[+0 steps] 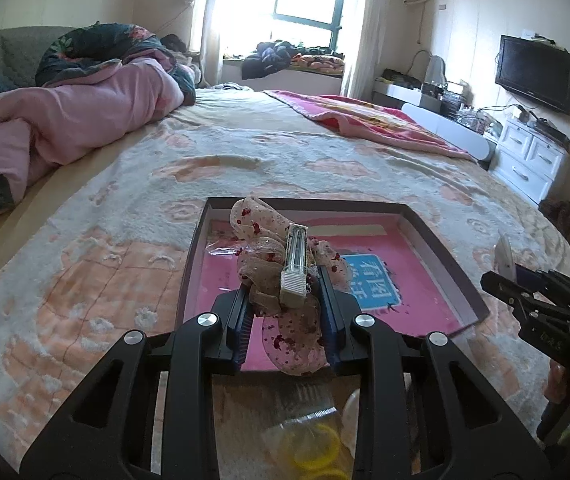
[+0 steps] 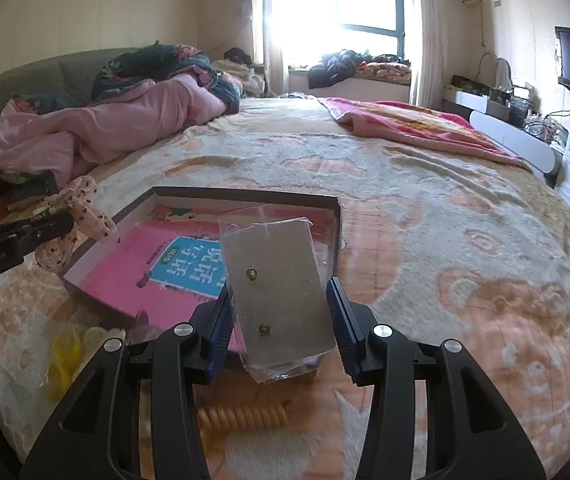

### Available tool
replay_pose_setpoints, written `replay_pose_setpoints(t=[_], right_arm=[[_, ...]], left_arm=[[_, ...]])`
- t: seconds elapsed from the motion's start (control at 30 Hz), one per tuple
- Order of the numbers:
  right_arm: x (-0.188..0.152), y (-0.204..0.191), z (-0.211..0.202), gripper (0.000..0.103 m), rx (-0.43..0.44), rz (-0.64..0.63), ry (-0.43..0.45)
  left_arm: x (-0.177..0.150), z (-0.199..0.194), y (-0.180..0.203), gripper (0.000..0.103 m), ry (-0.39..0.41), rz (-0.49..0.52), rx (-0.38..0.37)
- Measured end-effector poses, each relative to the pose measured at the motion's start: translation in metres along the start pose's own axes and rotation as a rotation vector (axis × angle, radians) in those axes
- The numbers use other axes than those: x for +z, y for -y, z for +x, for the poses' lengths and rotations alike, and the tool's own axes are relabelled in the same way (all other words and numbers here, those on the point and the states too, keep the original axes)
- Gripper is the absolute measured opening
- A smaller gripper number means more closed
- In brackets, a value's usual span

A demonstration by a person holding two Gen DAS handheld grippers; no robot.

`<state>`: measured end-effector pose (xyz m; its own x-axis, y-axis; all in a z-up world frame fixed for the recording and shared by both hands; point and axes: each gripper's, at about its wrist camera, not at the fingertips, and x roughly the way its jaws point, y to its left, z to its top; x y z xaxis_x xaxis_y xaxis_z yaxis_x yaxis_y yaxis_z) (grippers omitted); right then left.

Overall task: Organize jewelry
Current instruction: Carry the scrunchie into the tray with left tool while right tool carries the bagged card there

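We have two pieces in hand over the bed. The hair clip (image 1: 294, 266), a pale barrette with a floppy bow of dotted pink gauze, sits clamped in our left gripper (image 1: 285, 304), whose jaws are pinched down to their narrowest on its stiff bar, with the fabric bulging out on both sides; it hangs just above the near edge of the shallow box (image 1: 445, 236). We judge the bar the right place to hold it: it is rigid and light, whereas the gauze would squash and slide through the pads. In our right gripper (image 2: 281, 312) we hold the earring card (image 2: 281, 288), a flat grey card with two small studs, sealed in a clear plastic sleeve, caught by its long edges with the jaws about half open, tilted upright just beside the box (image 2: 245, 196). It looks very light and fairly stiff, but the sleeve is glossy and likely slippery, so we would keep the pads on the card's edges and clear of the studs. Nearer us on the patterned blanket (image 2: 465, 240) lie yellow rings in a clear bag (image 2: 65, 356) and a coiled orange hair tie (image 2: 241, 416).
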<state>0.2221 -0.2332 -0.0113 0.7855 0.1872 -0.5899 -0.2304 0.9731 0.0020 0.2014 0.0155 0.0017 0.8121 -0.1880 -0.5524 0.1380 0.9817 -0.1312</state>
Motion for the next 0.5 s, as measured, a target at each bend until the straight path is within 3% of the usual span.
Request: replay_pose_setpoints(t=[0.5], right_arm=[[0.016, -0.002, 0.061, 0.043, -0.005, 0.003, -0.089]], left_arm=[[-0.002, 0.036, -0.011, 0.024, -0.041, -0.006, 0.008]])
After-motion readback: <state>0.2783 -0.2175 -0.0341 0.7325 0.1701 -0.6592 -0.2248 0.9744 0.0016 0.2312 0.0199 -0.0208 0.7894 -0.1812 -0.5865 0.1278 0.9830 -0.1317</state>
